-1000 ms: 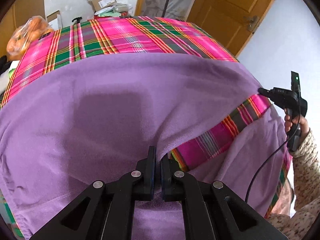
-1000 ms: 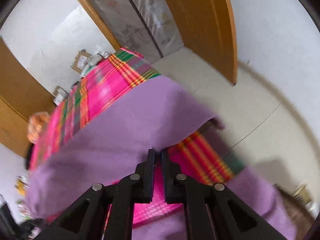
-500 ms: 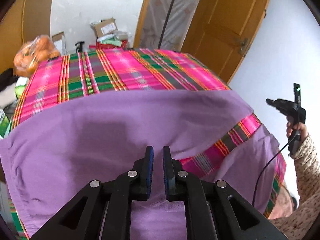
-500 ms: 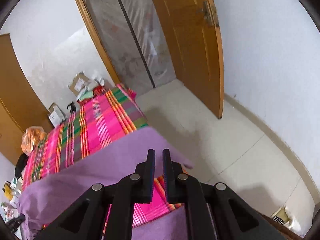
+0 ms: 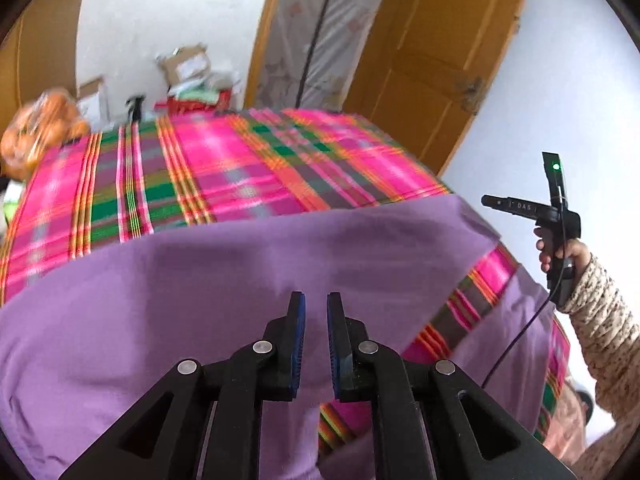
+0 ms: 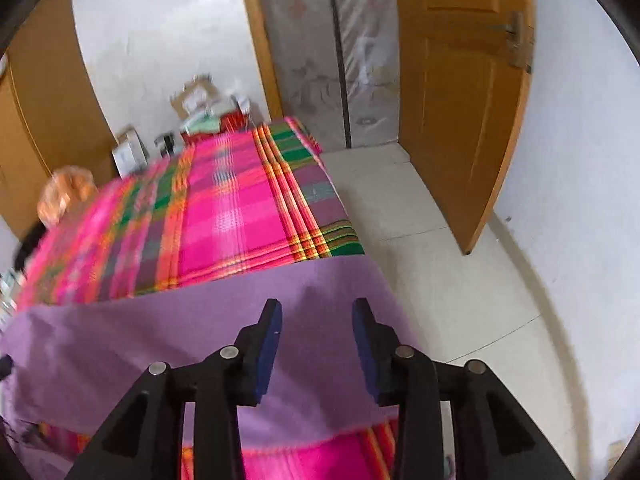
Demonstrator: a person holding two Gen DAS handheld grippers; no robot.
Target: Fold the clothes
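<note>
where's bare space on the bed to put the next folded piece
The plaid cover is bare beyond the purple cloth's far edge, up to the boxes at the wall. Orange bag crowds the far left corner.

Left wrist view: looks forward along the left gripper [image 5: 316, 300] from above the near edge of the bed, tilted down; purple cloth [image 5: 200, 300] fills the near field, close below.
Right wrist view: looks forward along the right gripper [image 6: 316, 308] from above the bed's near right corner, tilted down, close over the cloth [image 6: 160, 340]; floor [image 6: 440, 280] lies to the right.
Facing: both toward the far wall and the door [image 5: 432, 72] [image 6: 460, 80].
Shared: cloth, plaid cover [image 5: 240, 168] [image 6: 232, 220], far boxes [image 5: 184, 64] [image 6: 196, 96], door.
Cross-view: the left view shows the right gripper [image 5: 486, 201] at its right edge, in a hand [image 5: 560, 250].
</note>
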